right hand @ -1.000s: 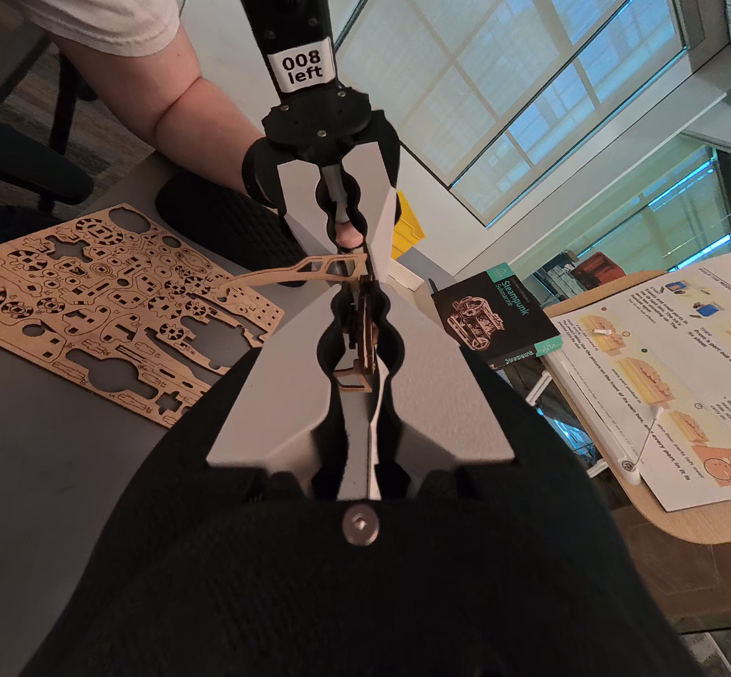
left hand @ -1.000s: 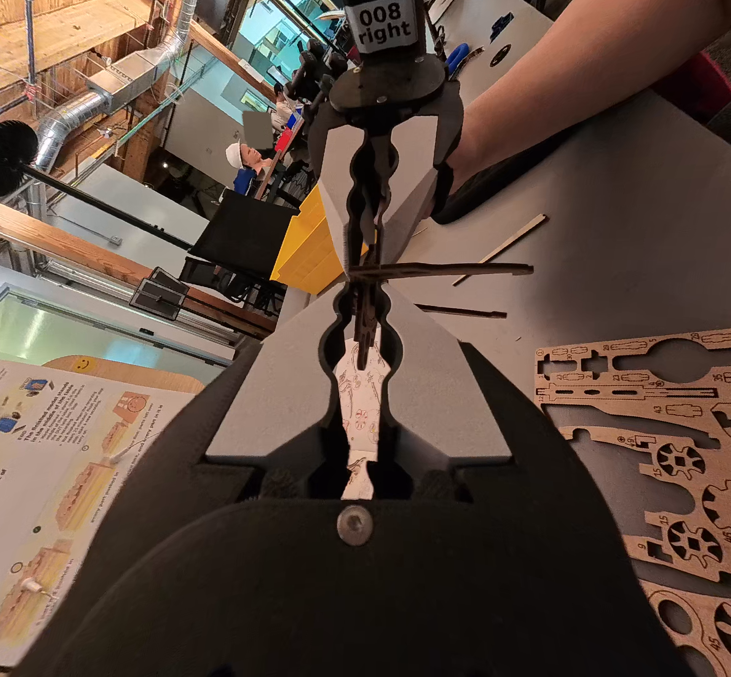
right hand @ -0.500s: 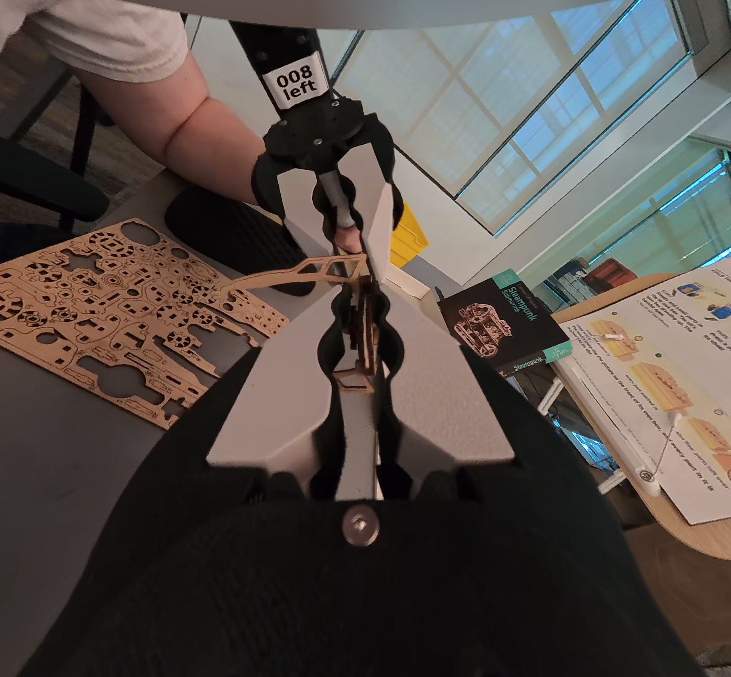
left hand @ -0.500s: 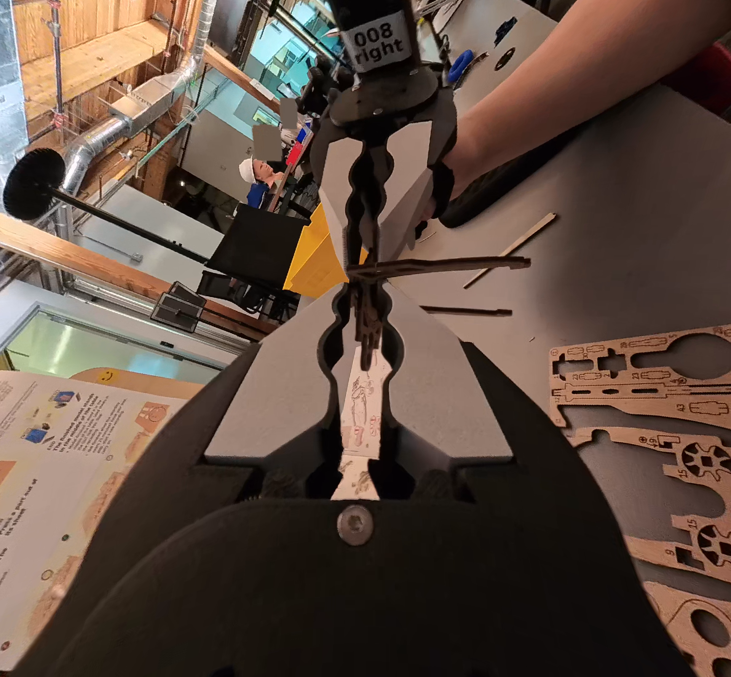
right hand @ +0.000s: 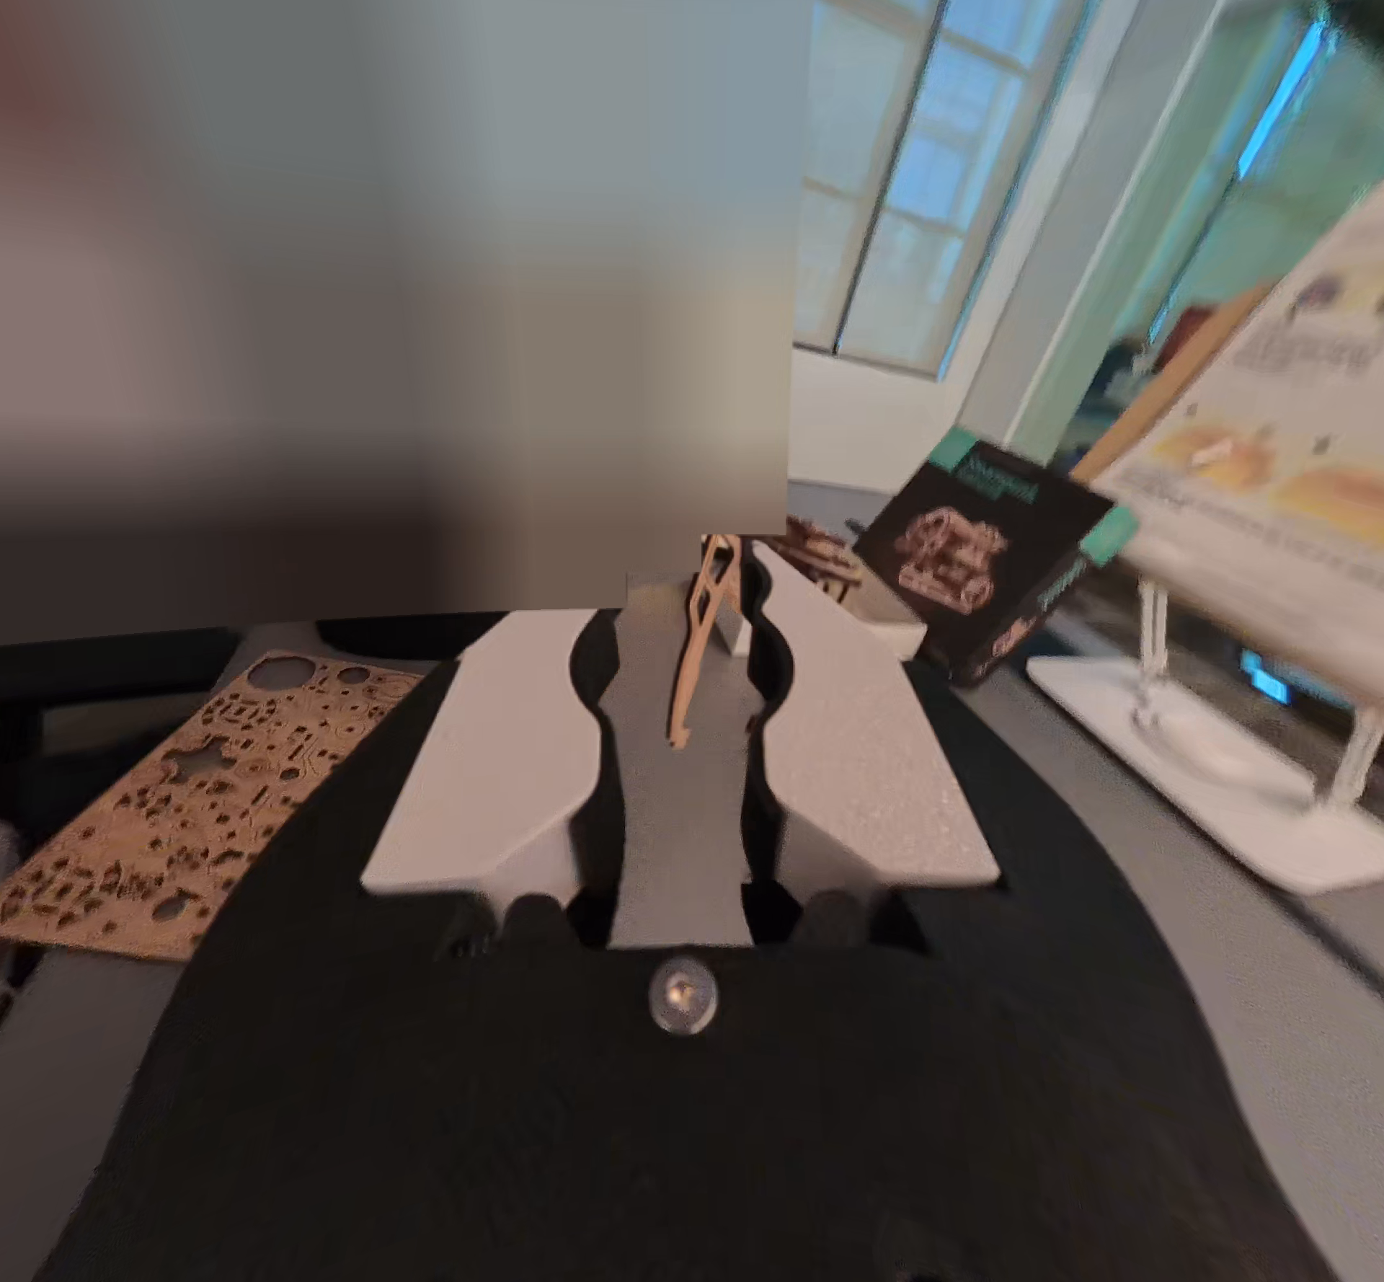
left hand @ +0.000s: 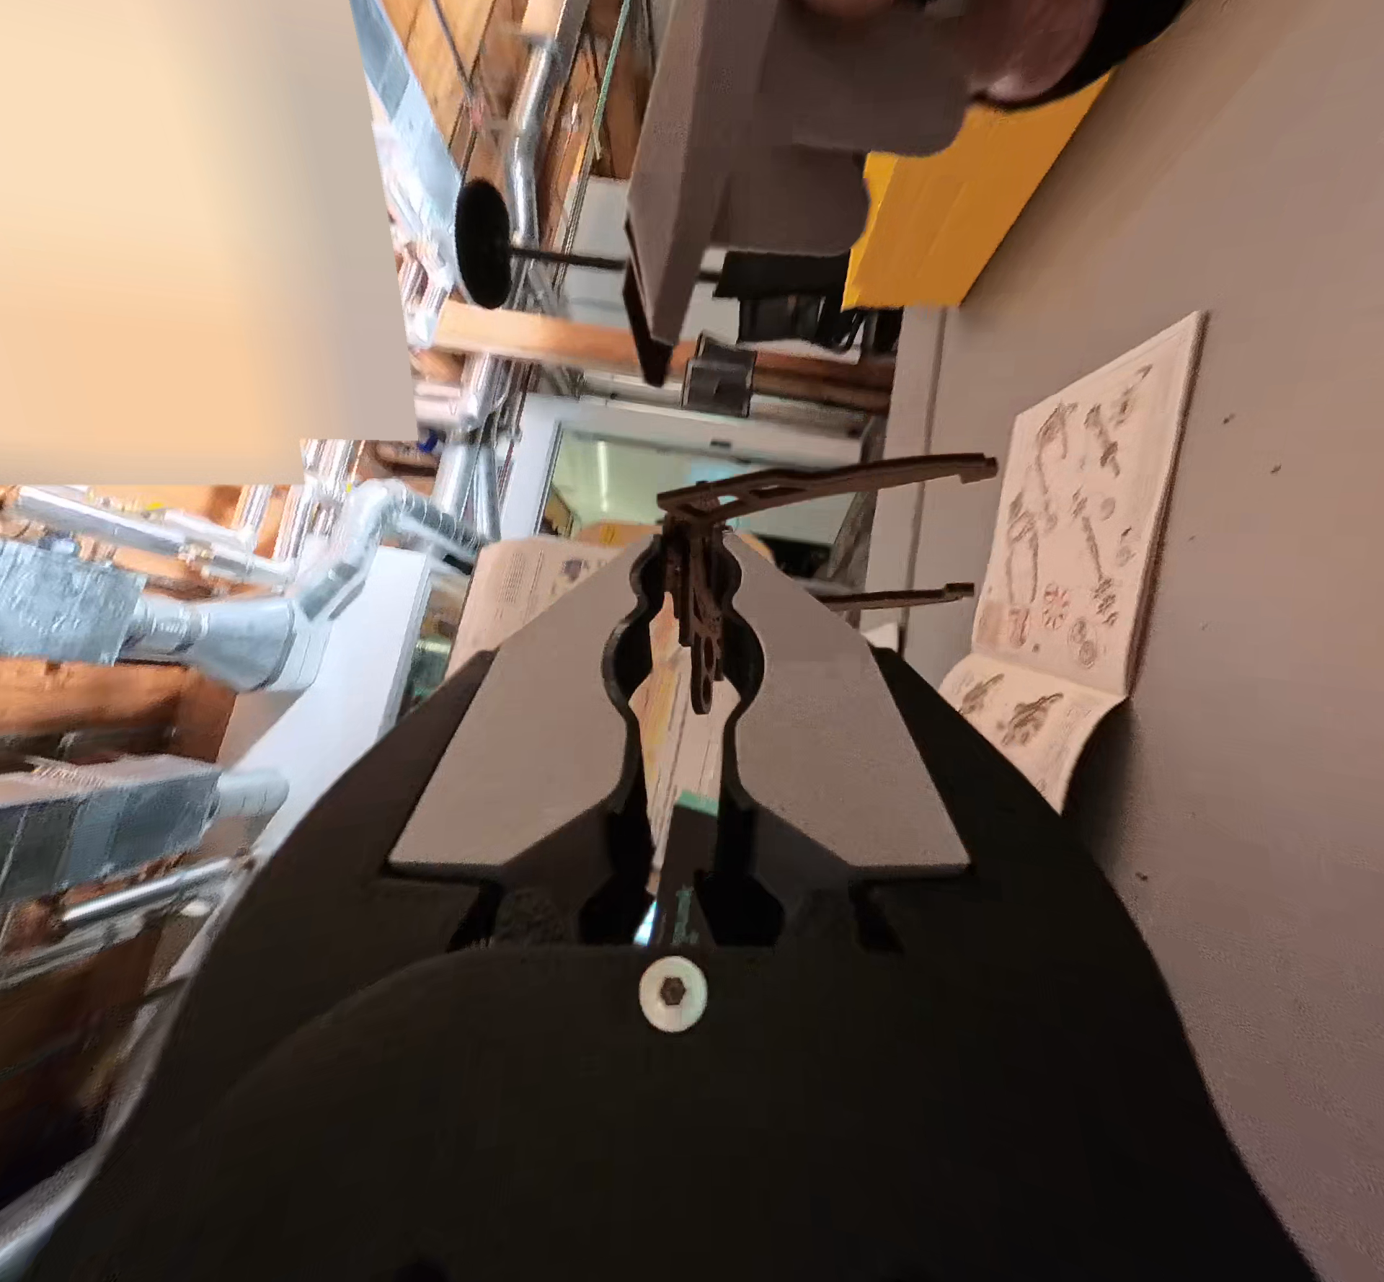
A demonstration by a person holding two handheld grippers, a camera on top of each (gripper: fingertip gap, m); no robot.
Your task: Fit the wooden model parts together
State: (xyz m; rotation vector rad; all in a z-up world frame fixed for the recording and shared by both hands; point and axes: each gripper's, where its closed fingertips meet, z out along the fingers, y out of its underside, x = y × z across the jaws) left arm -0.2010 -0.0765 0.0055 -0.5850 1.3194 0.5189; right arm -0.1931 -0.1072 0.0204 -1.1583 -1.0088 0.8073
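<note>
My left gripper (left hand: 693,560) is shut on a dark wooden assembly (left hand: 700,628), held above the grey table (left hand: 1236,871). A curved wooden arm (left hand: 831,482) and a thinner strip (left hand: 899,598) stick out from it to the right. My right gripper (right hand: 659,583) is open with its jaws wide apart. A thin pale wooden arm (right hand: 696,654) shows in the gap, touching neither finger. Its upper end is hidden by a blur patch. A blurred grey finger (left hand: 696,160) of the right gripper shows above in the left wrist view, apart from the assembly.
A punched-out wooden parts sheet (right hand: 187,796) lies on the table at left. A black and teal box (right hand: 988,572) and an instruction sheet on a white stand (right hand: 1123,781) stand at right. An open booklet (left hand: 1086,557) lies on the table. A yellow bin (left hand: 951,212) is behind.
My right gripper has opened, let go of its wooden part and drawn away. My left gripper keeps the assembly and has swung it round towards the booklet.
</note>
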